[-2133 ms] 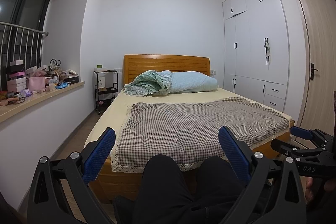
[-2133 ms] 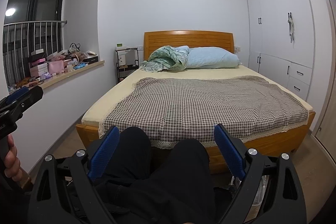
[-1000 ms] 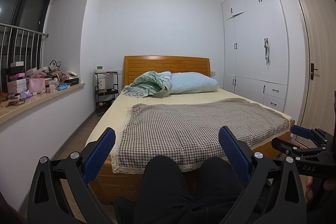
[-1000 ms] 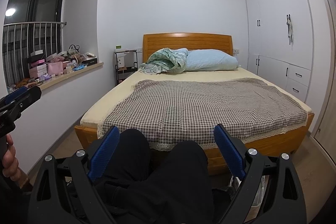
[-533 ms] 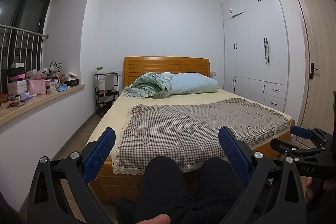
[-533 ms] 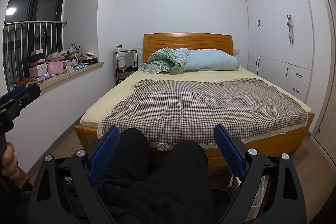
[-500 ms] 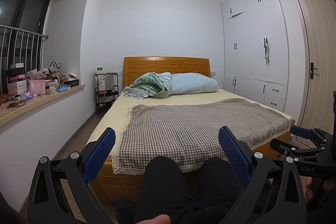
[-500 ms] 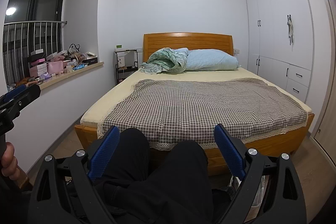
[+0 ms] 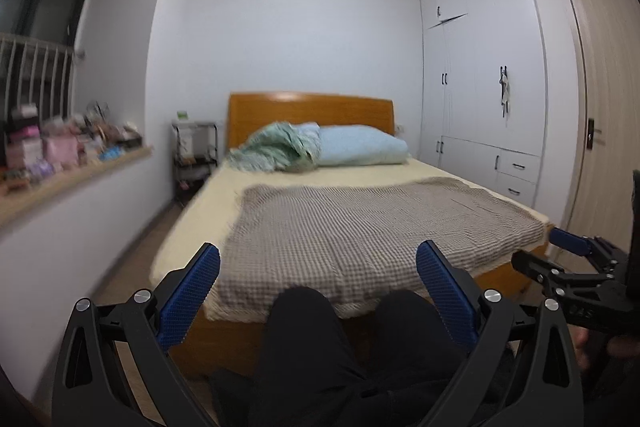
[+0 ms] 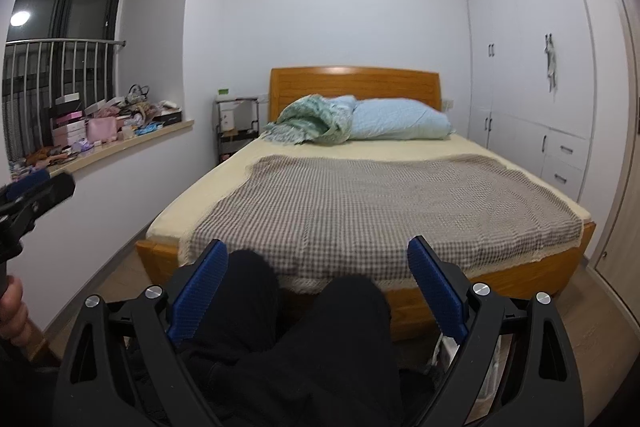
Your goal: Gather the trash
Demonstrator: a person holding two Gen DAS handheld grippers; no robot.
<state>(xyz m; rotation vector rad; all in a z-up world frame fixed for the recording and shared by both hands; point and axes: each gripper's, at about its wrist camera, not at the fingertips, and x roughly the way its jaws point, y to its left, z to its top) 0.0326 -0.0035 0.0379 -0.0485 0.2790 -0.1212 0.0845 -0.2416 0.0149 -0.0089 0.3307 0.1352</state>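
**Both claws spread and empty at the foot of the bed, no trash singled out**

We sit facing the foot of the bed (image 10: 360,203), our knees in dark trousers (image 10: 304,339) between the fingers of each claw. The left claw (image 9: 318,291) is spread wide and pinches nothing; the right claw (image 10: 318,287) is likewise spread and empty. In the left wrist view the right claw shows at the right edge, level with ours, so neither hand is clearly nearer to anything ahead.

Where the trash lies is the relation that matters, and we cannot fix it. The checked blanket (image 10: 380,207), the crumpled green blanket (image 10: 316,121) and the pale blue pillow (image 10: 400,119) carry nothing that reads as waste. The one crowded place is the window ledge (image 10: 132,147), ahead and to our left, stacked with pink boxes (image 10: 70,127) and small oddments too small to sort; the left view is also blurred. Something pale sits on the floor behind the right claw's right finger (image 10: 436,291), low at our right, but we cannot tell what it is.

We judge the scene fits either trash yet to be found or trash already gathered out of view.
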